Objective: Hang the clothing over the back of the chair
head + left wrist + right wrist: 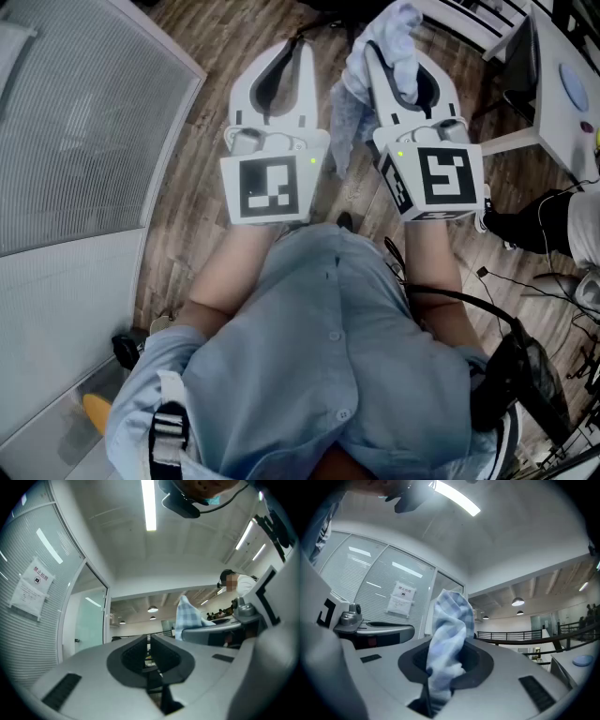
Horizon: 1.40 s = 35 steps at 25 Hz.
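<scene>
Clamped in the right gripper [398,52], between jaws drawn narrow around it: the clothing [394,28], a pale blue checked piece, bunched into a wad poking up past the jaw tips, with a loose tail dangling down between the two tools toward the wooden floor [202,141]. Just beside it, the left gripper [293,52], jaws closed to a thin slit on nothing. Both carried close in front of the body, roughly level and tipped a little upward. No chair back to be made out in any view, only a white desk [562,103] at the right edge of the head view, so probably carrying rather than hanging at this point. Main risk, judging from the grip: only a crumpled knot pinched on one side, so likely to work loose with a quick swing or a tug on the tail. Second risk: laid over a chair back as a lump, apt to slide off to one side instead of draping. Safer with a second edge taken by the free tool and the cloth spread first. Also possible: the dangling tail catching on furniture in passing and dragging the rest out of the jaws.
</scene>
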Motion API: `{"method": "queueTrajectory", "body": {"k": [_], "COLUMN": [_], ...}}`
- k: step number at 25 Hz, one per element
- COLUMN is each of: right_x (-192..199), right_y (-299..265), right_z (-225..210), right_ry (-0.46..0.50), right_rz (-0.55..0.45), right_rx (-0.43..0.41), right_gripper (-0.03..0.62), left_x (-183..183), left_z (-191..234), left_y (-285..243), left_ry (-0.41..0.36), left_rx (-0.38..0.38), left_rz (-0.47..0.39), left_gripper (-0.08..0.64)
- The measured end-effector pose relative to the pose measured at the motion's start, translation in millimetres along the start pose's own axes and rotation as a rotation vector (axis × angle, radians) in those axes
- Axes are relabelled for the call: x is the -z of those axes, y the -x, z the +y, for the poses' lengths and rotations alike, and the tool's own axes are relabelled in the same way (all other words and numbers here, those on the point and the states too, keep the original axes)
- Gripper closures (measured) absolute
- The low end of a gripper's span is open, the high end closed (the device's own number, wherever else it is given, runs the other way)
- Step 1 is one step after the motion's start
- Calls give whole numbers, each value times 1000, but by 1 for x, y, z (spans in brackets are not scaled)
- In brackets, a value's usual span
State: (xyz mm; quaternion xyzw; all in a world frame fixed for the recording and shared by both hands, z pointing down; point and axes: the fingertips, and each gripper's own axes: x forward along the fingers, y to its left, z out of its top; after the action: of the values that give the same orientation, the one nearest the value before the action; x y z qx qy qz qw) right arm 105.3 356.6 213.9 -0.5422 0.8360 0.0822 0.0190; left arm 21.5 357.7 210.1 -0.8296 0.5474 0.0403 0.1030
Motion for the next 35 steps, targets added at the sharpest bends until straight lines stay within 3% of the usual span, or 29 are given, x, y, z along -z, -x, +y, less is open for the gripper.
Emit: {"method": "queueTrajectory", "body": {"k": [10, 19, 27, 35], "right_x": [16, 26, 35, 37], "right_y": [5, -42, -131, -231], "right_z": [-26, -35, -40, -34], "right_ry": [-10, -52, -45, -35], "right_rz": [10, 16, 5, -17], "right_rx": [-35, -105, -121, -116], "right_gripper": [514, 514, 514, 514], "left_x": [11, 31, 60, 65], "left_z": [-24, -1, 60, 139], "left_y": [-11, -43, -107, -169], "left_ry": [-3, -12, -6, -10], "left_rx": [-46, -91, -104, -108], "left_rz": [-3, 53, 58, 16], "left_gripper": [534, 534, 534, 534]}}
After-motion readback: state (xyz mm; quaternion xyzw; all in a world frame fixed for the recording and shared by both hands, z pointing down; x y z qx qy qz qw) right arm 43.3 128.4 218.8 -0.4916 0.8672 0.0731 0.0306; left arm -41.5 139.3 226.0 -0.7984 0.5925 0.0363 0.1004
